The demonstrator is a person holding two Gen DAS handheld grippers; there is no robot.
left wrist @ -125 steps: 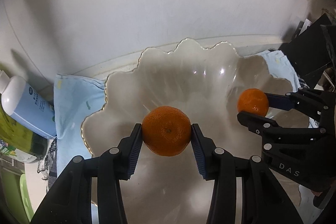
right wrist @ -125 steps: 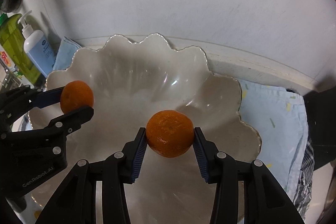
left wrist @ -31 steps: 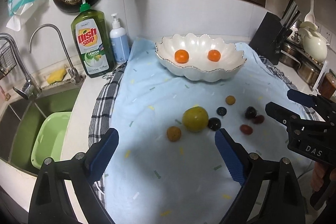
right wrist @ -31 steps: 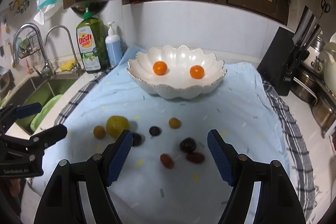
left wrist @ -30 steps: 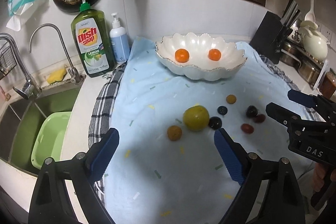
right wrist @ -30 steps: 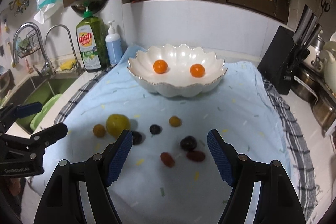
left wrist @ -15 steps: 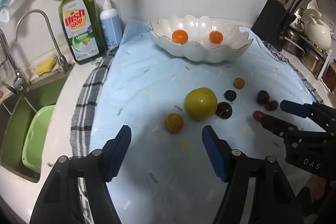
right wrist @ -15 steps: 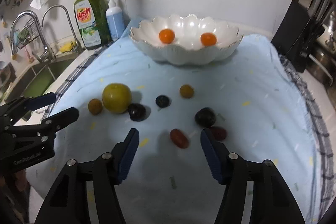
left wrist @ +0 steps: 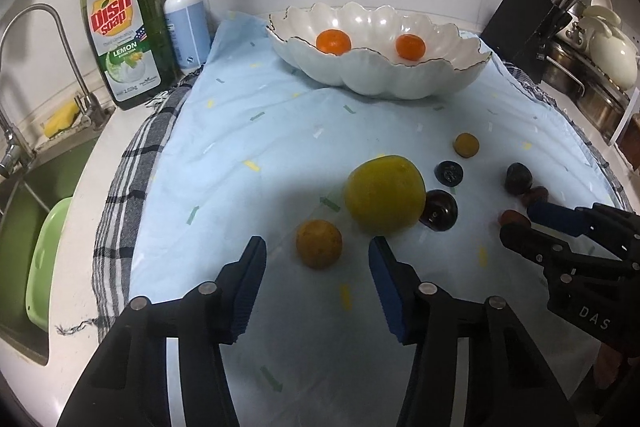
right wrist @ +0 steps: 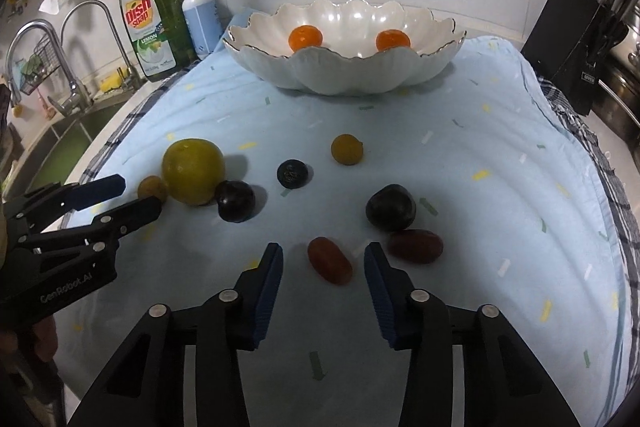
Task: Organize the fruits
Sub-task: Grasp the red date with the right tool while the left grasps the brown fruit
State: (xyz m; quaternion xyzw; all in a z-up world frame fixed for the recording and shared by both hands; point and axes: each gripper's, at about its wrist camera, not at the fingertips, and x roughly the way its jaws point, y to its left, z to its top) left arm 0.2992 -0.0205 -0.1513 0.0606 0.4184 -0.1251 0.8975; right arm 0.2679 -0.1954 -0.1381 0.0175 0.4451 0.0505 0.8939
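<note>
Both claws gape, holding nothing: left gripper [left wrist: 318,259] w/ small brown-orange fruit [left wrist: 319,243] btwn its tips, right gripper [right wrist: 323,263] round a red grape [right wrist: 329,260], further back white scalloped bowl [right wrist: 340,71] w/ two tangerines.

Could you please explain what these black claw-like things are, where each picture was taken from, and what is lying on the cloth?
A person holds a two-fingered tool in each hand, each with a camera looking along its fingers. The left tool is open around a small yellow-brown fruit. The right tool is open around a red oblong fruit. Neither holds anything. On the blue cloth also lie a large yellow fruit and several dark fruits. The white bowl holds two mandarins.
</note>
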